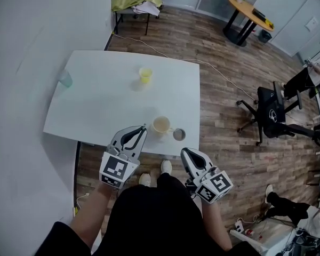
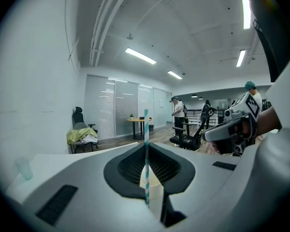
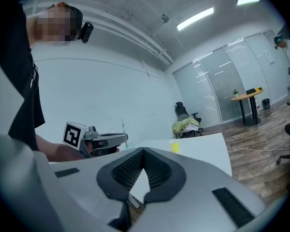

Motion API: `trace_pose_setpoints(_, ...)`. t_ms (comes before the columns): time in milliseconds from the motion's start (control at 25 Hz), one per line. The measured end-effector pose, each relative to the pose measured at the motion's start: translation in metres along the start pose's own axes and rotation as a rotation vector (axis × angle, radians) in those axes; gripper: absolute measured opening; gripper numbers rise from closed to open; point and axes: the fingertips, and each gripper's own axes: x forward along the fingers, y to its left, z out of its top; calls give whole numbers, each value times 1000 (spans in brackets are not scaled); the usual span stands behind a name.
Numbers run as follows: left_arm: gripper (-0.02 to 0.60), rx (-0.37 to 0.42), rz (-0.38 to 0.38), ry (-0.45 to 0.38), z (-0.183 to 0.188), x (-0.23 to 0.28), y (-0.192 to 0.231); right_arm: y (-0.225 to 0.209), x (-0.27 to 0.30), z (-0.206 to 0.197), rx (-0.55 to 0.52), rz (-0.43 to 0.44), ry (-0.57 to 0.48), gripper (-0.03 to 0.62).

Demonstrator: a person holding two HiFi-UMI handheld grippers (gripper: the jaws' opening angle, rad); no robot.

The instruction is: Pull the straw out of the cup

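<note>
My left gripper (image 2: 146,146) is clamped on the striped straw (image 2: 146,129), which stands upright between its jaws, just beside the cup (image 1: 161,125) at the table's (image 1: 96,105) near edge. My right gripper (image 3: 144,150) is closed on nothing, by that same edge.

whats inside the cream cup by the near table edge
No straw: in the head view the cup looks pale and bare inside. The striped straw is clamped in the left gripper beside it. Whether the cup holds liquid cannot be told.
</note>
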Motion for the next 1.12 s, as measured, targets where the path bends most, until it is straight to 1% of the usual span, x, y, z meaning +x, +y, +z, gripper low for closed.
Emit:
trace_pose_setpoints(360,31,-11,26,-10,-12,-10,-19,-4,-18,-13,-1,12,-12,17)
trace_pose_setpoints(600,31,-19,95,-14,-2,-18,-26,-8,-30,-1,-10,62,-20,17)
trace_pose_setpoints(800,31,-8,144,-20,5,-21,-37,-15,-41,8,-30,104,-25,17)
trace_pose_setpoints(1000,31,-23,187,-17,6,-30,-45,-17,-49,16,-53,130,-25,17)
trace_pose_setpoints(1120,31,-52,206,-25,5,-34,-50,-18,-57,20,-50,137,-31,17)
